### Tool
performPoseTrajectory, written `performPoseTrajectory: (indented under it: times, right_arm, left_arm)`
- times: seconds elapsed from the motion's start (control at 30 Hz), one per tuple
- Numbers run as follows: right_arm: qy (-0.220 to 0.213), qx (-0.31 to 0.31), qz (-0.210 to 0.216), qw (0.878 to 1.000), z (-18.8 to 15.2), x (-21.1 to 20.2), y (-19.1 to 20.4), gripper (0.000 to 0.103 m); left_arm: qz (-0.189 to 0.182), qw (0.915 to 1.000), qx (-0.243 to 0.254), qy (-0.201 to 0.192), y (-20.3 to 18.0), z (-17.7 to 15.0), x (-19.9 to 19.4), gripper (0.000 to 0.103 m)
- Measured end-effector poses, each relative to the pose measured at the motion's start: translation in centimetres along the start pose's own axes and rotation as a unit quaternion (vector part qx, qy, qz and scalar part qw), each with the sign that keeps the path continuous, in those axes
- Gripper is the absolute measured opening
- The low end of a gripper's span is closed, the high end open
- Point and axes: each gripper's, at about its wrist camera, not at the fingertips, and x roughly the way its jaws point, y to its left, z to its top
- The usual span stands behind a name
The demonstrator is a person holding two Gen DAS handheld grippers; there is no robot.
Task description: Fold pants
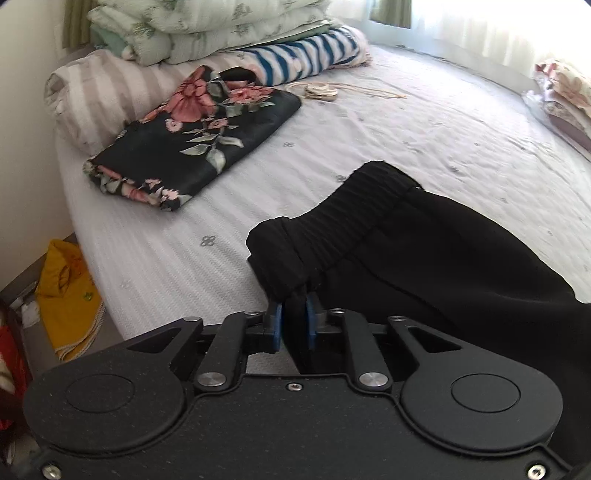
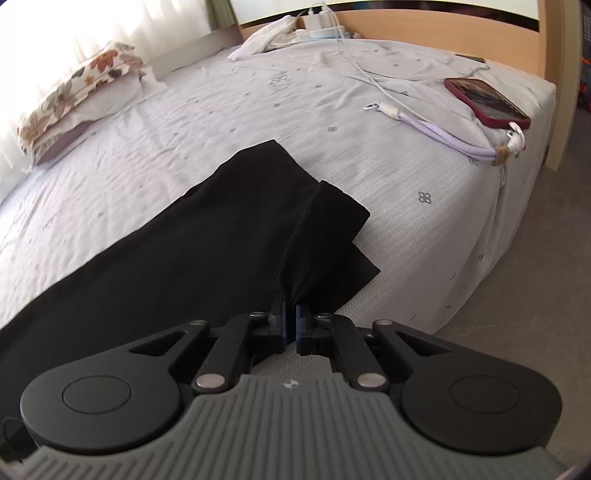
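Black pants (image 1: pixel 424 258) lie along the near edge of a bed with a pale patterned sheet (image 1: pixel 332 147). In the left wrist view my left gripper (image 1: pixel 294 314) is shut on the near corner of the elastic waistband, which is bunched and lifted a little. In the right wrist view my right gripper (image 2: pixel 291 317) is shut on the near leg hem of the pants (image 2: pixel 207 251), pulled up into a fold over the other leg. The middle of the pants lies flat between the two grippers.
A folded black floral garment (image 1: pixel 192 140), a striped pillow (image 1: pixel 92 99), stacked quilts (image 1: pixel 207 29) and a coiled cord (image 1: pixel 321 90) lie at the left end. A phone (image 2: pixel 485 99) with cables (image 2: pixel 424 122) and a floral pillow (image 2: pixel 77 99) lie at the right end. A yellow cloth (image 1: pixel 66 295) is on the floor.
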Motion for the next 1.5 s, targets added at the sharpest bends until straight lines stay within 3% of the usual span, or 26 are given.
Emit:
performPoseTrajectory:
  times: [0.03,0.13,0.23,0.3,0.33,0.47,0.67,0.97,1.1,1.3,1.4,1.5]
  right_arm:
    - [-0.004,-0.008,0.001,1.000,-0.1,-0.2,0.2,0.034]
    - [-0.011,-0.011,0.021,1.000,-0.3,-1.3,0.6,0.057]
    - [-0.027,-0.036,0.037,0.998,-0.4,-3.0,1.5,0.061]
    - [-0.043,-0.058,0.044,0.996,-0.5,-4.5,2.5,0.067]
    - [-0.053,-0.067,0.051,0.995,-0.6,-5.2,2.9,0.072]
    - [-0.093,-0.095,0.090,0.987,-0.5,-8.4,4.8,0.079]
    - [-0.139,-0.129,0.136,0.972,-0.4,-12.3,8.1,0.089]
    - [-0.171,-0.176,0.170,0.954,-5.3,-11.0,13.7,0.093]
    - [-0.179,-0.207,0.190,0.943,-9.4,-9.7,17.0,0.094]
    - [-0.159,-0.223,0.229,0.934,-14.6,-7.4,21.4,0.094]
    - [-0.153,-0.230,0.251,0.928,-16.6,-6.6,22.8,0.084]
    - [-0.153,-0.238,0.251,0.926,-18.2,-5.9,23.8,0.060]
  left_arm:
    - [0.008,1.0000,0.000,-0.002,-0.2,0.0,-0.2,0.025]
    - [0.012,0.9995,0.014,-0.027,-0.9,-0.2,-1.3,0.045]
    - [0.006,0.9968,0.036,-0.071,-2.0,-0.3,-3.5,0.063]
    - [-0.004,0.9933,0.052,-0.103,-2.8,-0.3,-5.1,0.088]
    - [-0.014,0.9909,0.061,-0.119,-3.2,-0.4,-5.9,0.091]
    - [-0.050,0.9804,0.103,-0.160,-5.6,-0.9,-8.9,0.093]
    - [-0.131,0.9710,0.132,-0.151,-8.8,-3.3,-11.7,0.094]
    - [-0.206,0.9530,0.166,-0.147,-13.0,-11.4,-13.8,0.094]
    - [-0.219,0.9483,0.173,-0.151,-14.2,-14.9,-13.8,0.094]
    - [-0.207,0.9451,0.189,-0.167,-15.0,-18.8,-13.1,0.094]
    - [-0.196,0.9456,0.197,-0.169,-14.9,-20.1,-12.5,0.094]
    - [-0.179,0.9499,0.201,-0.159,-14.8,-21.1,-11.5,0.094]
